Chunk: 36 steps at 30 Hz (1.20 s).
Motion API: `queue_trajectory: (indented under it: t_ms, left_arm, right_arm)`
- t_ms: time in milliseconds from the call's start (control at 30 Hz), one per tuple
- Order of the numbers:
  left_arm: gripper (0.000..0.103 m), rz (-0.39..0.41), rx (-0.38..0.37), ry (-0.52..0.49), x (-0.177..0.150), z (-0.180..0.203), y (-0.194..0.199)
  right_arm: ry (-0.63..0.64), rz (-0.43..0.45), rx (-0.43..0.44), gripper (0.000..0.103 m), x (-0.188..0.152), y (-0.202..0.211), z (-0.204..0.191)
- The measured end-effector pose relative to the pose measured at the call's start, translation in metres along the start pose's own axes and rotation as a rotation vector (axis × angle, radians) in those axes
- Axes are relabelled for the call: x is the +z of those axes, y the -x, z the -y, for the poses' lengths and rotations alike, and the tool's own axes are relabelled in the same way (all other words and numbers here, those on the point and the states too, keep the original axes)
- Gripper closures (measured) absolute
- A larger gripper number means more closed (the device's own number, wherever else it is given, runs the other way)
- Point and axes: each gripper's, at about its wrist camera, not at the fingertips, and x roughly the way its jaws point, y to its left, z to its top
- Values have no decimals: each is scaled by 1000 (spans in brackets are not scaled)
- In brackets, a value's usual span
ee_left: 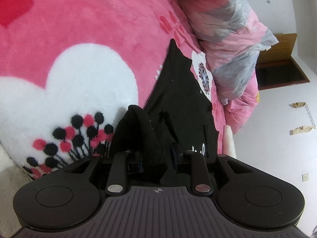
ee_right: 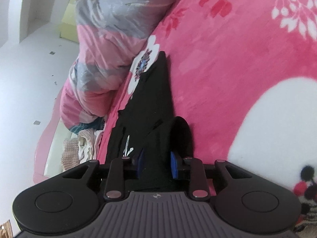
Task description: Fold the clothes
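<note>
A black garment point(ee_left: 178, 99) with a small white print lies stretched along the pink fleece blanket point(ee_left: 99, 29) on the bed. In the left wrist view its near end bunches up into a fold between the fingers of my left gripper point(ee_left: 156, 154), which is shut on it. The right wrist view shows the same black garment point(ee_right: 152, 99) running away to a point, with its near edge pinched between the blue pads point(ee_right: 174, 164) of my right gripper point(ee_right: 157, 162). A person's finger point(ee_left: 227, 140) shows beside the cloth's right edge.
A pink and grey flowered quilt point(ee_left: 233, 49) point(ee_right: 103, 49) is heaped along the bed's edge beyond the garment. Other clothes point(ee_right: 83, 142) lie piled by the bed's rim. The white floor point(ee_left: 277, 138) holds scraps, a wooden cabinet point(ee_left: 281, 59) and a pale box point(ee_right: 71, 19).
</note>
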Motion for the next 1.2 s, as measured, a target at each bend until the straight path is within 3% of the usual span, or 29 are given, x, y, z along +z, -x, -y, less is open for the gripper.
queue_trajectory:
  t_ms: [67, 133, 433, 1200]
  left_arm:
    - [79, -3, -6, -16, -2, 2, 1]
    - [79, -3, -14, -28, -3, 4, 1]
    - [97, 20, -72, -52, -4, 10, 4]
    - [100, 113, -199, -102, 10, 26, 17]
  right_arm:
    - [4, -2, 1, 96, -1, -1, -2]
    - [5, -1, 5, 100, -2, -3, -3]
    - [-3, 110, 32, 102, -5, 11, -20]
    - [-17, 237, 60, 102, 7, 11, -44]
